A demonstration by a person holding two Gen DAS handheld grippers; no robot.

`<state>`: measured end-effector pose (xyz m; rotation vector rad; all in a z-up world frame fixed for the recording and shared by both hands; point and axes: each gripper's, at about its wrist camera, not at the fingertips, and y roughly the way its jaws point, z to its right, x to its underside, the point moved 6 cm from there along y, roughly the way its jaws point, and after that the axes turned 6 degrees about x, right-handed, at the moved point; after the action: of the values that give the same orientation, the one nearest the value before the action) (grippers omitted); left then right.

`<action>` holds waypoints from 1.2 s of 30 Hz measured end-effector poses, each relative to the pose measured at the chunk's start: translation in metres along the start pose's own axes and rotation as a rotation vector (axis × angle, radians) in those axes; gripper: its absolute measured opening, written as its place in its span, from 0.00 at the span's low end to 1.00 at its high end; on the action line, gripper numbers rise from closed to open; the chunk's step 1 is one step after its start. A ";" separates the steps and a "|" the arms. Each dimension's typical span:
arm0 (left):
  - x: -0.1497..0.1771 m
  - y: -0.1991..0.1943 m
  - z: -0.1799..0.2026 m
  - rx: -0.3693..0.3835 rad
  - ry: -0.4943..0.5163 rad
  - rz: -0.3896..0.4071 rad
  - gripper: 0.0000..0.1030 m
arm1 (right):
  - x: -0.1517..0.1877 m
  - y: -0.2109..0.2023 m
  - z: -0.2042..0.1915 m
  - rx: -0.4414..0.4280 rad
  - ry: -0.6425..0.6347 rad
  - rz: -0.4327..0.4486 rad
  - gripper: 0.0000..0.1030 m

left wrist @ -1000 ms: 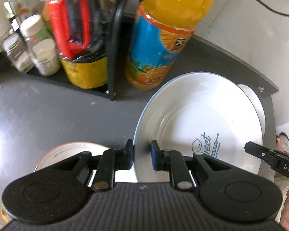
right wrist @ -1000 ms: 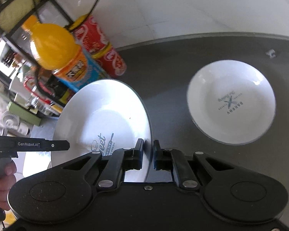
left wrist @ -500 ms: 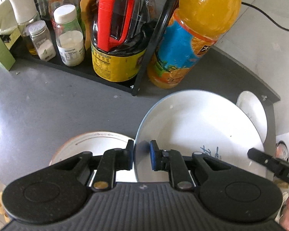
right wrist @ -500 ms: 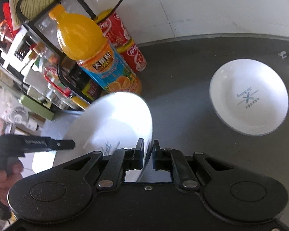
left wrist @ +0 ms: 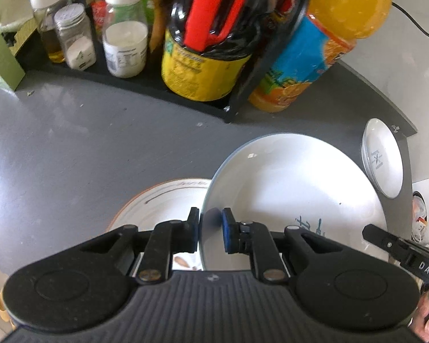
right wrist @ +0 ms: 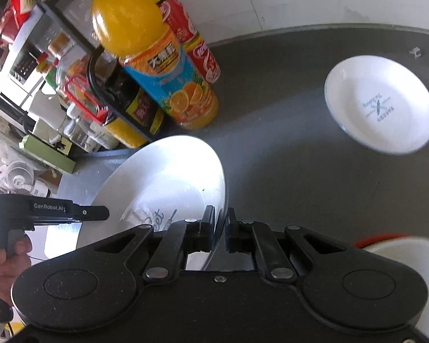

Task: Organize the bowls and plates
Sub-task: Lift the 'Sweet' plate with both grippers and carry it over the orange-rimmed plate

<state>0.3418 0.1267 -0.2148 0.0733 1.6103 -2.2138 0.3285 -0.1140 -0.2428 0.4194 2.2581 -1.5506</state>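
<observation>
A large white plate point(left wrist: 285, 183) with blue lettering hangs tilted above the grey table, held by both grippers at opposite rims. My left gripper point(left wrist: 211, 227) is shut on its left rim. My right gripper point(right wrist: 220, 228) is shut on the right rim of the same plate point(right wrist: 168, 177). Under its left side lies an orange-rimmed plate point(left wrist: 160, 203), partly hidden. A small white plate point(right wrist: 380, 105) with a blue logo rests flat at the far right; the left wrist view shows this small plate point(left wrist: 383, 157) near the table edge.
A black rack point(left wrist: 243, 85) holds jars, a dark bottle with a red handle and spice shakers. Beside it stand an orange juice bottle point(right wrist: 154, 60) and a red cola bottle point(right wrist: 191, 43). A red-rimmed white dish point(right wrist: 400, 254) shows at the lower right.
Both grippers have carried the large plate back from the juice bottle and toward the orange-rimmed plate, which now shows more. The small white plate appears farther off.
</observation>
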 end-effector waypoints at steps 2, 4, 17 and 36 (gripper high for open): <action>0.003 -0.001 -0.008 0.001 -0.005 -0.001 0.14 | 0.006 0.001 -0.006 0.008 -0.005 -0.006 0.07; 0.007 -0.003 -0.017 0.004 -0.014 -0.005 0.14 | 0.010 0.002 -0.013 0.012 -0.016 -0.010 0.07; 0.035 -0.001 -0.066 0.012 -0.067 -0.033 0.14 | 0.048 0.015 -0.044 0.023 -0.081 -0.051 0.08; 0.039 0.014 -0.076 -0.037 0.032 -0.041 0.15 | 0.072 0.027 -0.059 0.096 -0.142 -0.067 0.11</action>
<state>0.2961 0.1823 -0.2637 0.0654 1.6834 -2.2236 0.2686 -0.0464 -0.2786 0.2523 2.1164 -1.6715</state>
